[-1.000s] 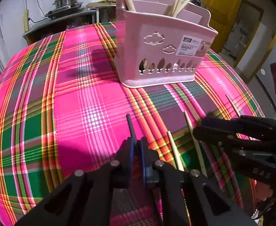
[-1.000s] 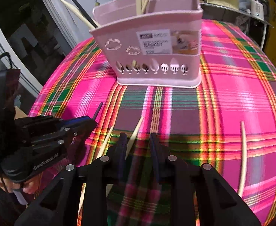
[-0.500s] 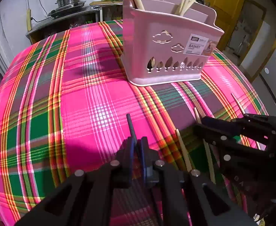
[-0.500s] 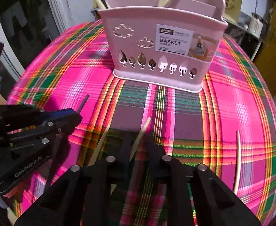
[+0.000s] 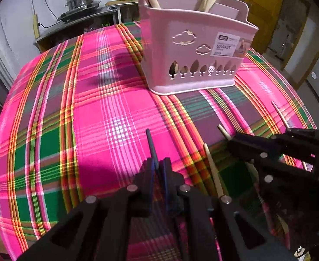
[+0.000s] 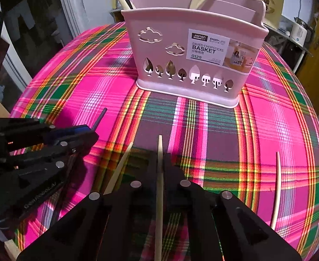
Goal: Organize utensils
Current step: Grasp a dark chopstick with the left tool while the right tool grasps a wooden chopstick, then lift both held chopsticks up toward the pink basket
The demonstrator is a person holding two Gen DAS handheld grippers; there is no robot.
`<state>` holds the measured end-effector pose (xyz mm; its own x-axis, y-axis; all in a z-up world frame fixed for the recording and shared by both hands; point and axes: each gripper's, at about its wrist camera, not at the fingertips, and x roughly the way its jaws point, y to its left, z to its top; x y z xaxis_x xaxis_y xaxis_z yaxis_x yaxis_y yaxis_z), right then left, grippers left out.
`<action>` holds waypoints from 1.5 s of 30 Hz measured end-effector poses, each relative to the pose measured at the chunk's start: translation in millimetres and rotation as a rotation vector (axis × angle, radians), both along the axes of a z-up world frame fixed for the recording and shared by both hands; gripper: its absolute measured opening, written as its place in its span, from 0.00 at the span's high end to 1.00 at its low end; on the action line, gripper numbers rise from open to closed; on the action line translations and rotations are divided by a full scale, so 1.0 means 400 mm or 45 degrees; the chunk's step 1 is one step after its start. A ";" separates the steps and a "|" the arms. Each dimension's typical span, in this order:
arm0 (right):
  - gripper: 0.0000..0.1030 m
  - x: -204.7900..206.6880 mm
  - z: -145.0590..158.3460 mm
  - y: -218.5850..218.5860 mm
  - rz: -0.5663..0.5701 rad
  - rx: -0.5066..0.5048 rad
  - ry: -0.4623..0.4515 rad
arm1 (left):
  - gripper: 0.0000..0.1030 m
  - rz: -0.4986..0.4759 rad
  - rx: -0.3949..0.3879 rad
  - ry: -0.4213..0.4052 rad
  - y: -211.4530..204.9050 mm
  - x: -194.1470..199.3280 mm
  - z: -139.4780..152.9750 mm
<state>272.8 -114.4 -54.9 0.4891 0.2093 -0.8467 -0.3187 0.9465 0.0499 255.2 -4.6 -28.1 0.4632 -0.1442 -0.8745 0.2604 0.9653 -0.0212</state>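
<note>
My table (image 6: 274,117) wears a pink, green and orange plaid cloth (image 5: 57,113). A pink divided basket (image 6: 194,65) stands on it at the far side. Nearer me, pale chopsticks lie flat on the cloth: one (image 6: 119,169) toward my left, another (image 6: 276,187) well apart on my right.

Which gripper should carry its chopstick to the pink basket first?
Probably the right gripper: its jaws have just closed on a pale wooden chopstick, directly facing the pink plastic basket. The left gripper holds a dark chopstick off to the side.
</note>
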 end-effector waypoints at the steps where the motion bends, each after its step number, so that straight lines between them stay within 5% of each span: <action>1: 0.95 0.000 0.005 -0.009 -0.002 0.010 -0.004 | 0.92 0.003 -0.006 0.002 0.001 0.001 0.001; 8: 0.95 -0.016 0.058 -0.043 0.002 0.080 -0.048 | 0.94 -0.003 -0.077 -0.023 0.011 -0.008 0.038; 26: 0.95 -0.076 0.265 -0.132 -0.014 0.270 -0.276 | 0.95 -0.002 -0.175 -0.287 0.056 -0.072 0.292; 32: 0.95 -0.078 0.246 -0.135 -0.013 0.273 -0.257 | 0.93 -0.012 -0.137 -0.095 0.026 -0.033 0.184; 36: 0.95 -0.063 0.189 -0.132 -0.017 0.269 -0.187 | 0.82 0.012 -0.089 0.048 0.015 0.005 0.084; 45: 0.95 -0.046 0.133 -0.122 -0.011 0.260 -0.127 | 0.81 0.078 -0.005 0.125 0.015 0.056 0.002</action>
